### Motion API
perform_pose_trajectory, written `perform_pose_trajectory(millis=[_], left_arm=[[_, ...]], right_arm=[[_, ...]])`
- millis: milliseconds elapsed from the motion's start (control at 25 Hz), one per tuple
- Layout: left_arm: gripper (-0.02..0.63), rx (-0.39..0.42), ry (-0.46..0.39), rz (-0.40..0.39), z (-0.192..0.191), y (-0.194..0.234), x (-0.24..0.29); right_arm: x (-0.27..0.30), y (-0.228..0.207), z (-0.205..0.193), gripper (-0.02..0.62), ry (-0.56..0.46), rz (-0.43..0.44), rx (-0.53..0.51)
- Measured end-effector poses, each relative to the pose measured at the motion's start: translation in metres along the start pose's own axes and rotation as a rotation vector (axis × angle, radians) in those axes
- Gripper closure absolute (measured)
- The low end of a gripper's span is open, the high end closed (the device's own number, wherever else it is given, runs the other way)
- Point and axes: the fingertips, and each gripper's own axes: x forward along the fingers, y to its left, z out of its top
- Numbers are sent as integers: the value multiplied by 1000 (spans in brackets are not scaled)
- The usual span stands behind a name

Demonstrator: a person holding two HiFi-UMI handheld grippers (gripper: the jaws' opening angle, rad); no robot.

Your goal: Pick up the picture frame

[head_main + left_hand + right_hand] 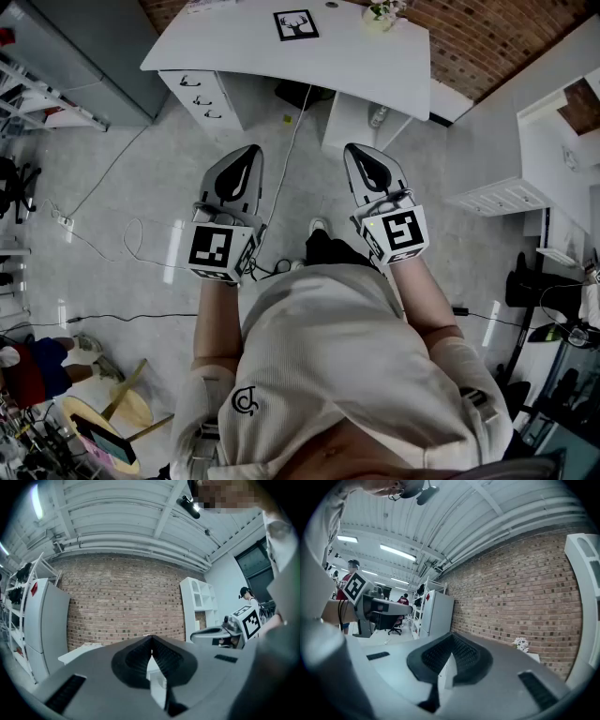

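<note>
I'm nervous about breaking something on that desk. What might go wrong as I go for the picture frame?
1. The left gripper and right gripper are both shut; unopened, they would likely shove the picture frame across the white desk.
2. A small flower pot stands near the frame, to its right, and may get knocked.
3. A cable trails over the floor between you and the desk: a trip hazard.
</note>
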Motion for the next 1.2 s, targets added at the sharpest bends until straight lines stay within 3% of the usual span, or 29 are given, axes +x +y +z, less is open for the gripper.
perform_pose_trajectory(millis=[440,800,1200], left_arm=[[594,-1,-5,-9,-2,-1,-10],[594,-24,40,-9,-24,12,-13],[594,-22,48,24,-36,56,47]], right_arm=[[-6,7,-1,589,6,1,31],[18,14,-21,588,56,20,85],[90,-25,-46,588,94,18,63]])
